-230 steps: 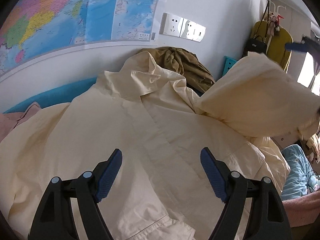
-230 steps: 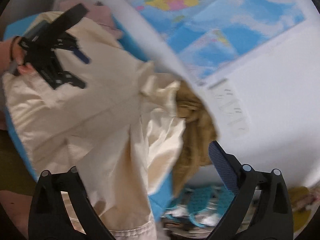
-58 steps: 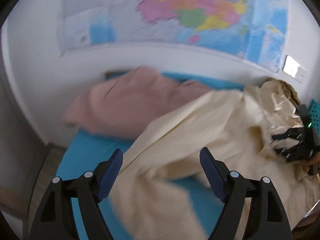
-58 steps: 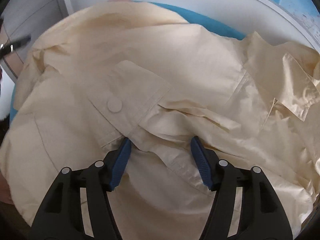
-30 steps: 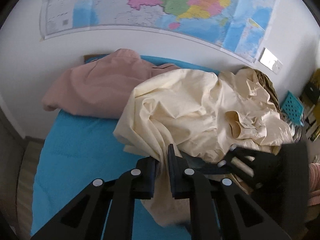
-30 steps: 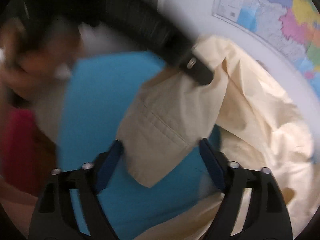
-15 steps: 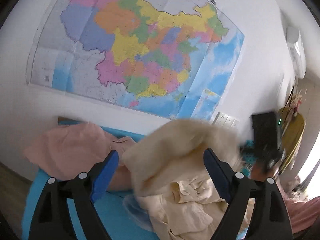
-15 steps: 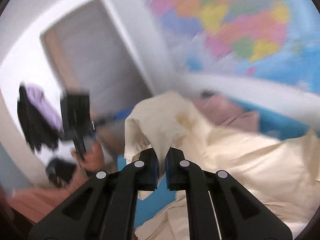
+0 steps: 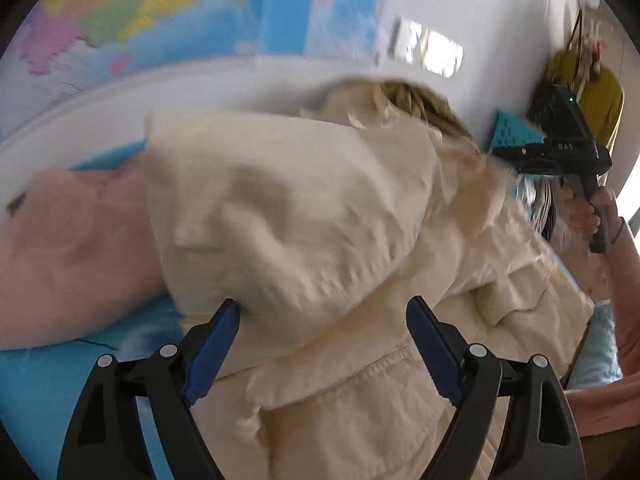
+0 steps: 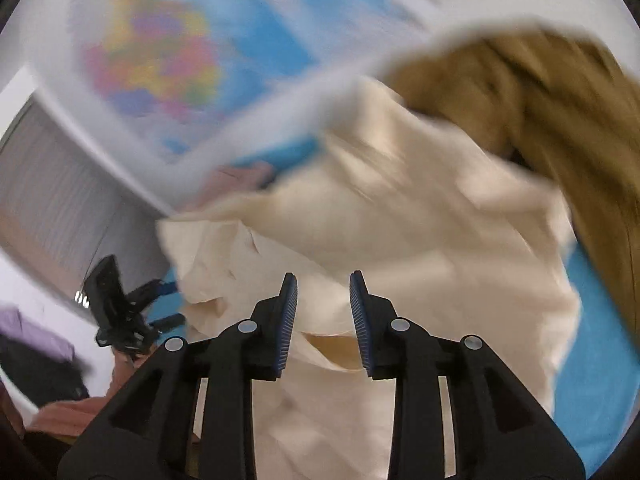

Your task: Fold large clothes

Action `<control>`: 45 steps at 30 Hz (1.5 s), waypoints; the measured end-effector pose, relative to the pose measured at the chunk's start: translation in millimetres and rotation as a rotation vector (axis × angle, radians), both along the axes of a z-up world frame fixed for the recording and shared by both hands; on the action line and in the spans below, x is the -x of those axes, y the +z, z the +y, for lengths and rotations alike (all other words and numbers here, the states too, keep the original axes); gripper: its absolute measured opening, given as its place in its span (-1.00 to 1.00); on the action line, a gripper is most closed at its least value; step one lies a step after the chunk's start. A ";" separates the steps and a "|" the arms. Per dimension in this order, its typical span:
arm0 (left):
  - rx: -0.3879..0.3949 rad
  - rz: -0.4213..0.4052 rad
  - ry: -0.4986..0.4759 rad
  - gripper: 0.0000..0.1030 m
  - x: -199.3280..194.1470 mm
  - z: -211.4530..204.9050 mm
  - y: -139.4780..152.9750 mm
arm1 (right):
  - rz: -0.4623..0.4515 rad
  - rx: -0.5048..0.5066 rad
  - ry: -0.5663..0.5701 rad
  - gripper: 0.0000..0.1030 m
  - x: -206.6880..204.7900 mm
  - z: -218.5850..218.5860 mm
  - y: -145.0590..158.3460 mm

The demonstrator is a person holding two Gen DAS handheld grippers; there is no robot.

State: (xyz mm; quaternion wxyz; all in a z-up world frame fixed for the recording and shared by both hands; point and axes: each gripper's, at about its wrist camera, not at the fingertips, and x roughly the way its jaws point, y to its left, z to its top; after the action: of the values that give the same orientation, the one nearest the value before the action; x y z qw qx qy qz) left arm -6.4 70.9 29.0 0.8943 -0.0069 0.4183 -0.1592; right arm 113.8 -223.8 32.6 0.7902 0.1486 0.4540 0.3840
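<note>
A large cream jacket [image 9: 304, 216] lies bunched on the blue bed [image 9: 36, 396], blurred by motion. My left gripper [image 9: 323, 332] is open just above its hem, with cloth bulging between the fingers but not pinched. In the right wrist view the cream jacket [image 10: 400, 248] fills the middle. My right gripper [image 10: 323, 316] stands partly open over it, with a gap between the pads and nothing held. The right gripper also shows in the left wrist view [image 9: 560, 148], held in a hand at the right. The left gripper shows in the right wrist view [image 10: 128, 312] at lower left.
A pink garment [image 9: 68, 240] lies on the bed at the left. An olive-brown garment [image 10: 552, 112] is piled at the head of the bed against the white wall with the map [image 9: 140, 12]. A teal basket [image 9: 514, 134] stands at the right.
The right gripper has opened and let go of the jacket fold it was lifting. Both grippers have swung down toward the jacket, which has dropped back onto the bed.
</note>
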 end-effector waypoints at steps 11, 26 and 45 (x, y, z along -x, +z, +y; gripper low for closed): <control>0.037 -0.058 0.029 0.60 -8.6 13.8 26.1 | -0.124 0.082 0.024 0.80 22.6 20.0 -13.9; 0.076 -0.046 0.024 0.62 -40.2 6.0 24.0 | -0.070 0.114 -0.098 -0.53 29.6 -48.3 -14.1; -0.066 0.038 0.114 0.52 -68.6 -16.9 -21.8 | -0.203 0.066 0.240 0.76 9.3 128.8 54.2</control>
State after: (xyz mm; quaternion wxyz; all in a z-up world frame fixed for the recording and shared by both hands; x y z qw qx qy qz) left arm 62.3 54.0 7.2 0.8935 -0.0042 0.4393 -0.0937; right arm 104.4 -95.1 86.8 0.7848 0.0279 0.3987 0.4736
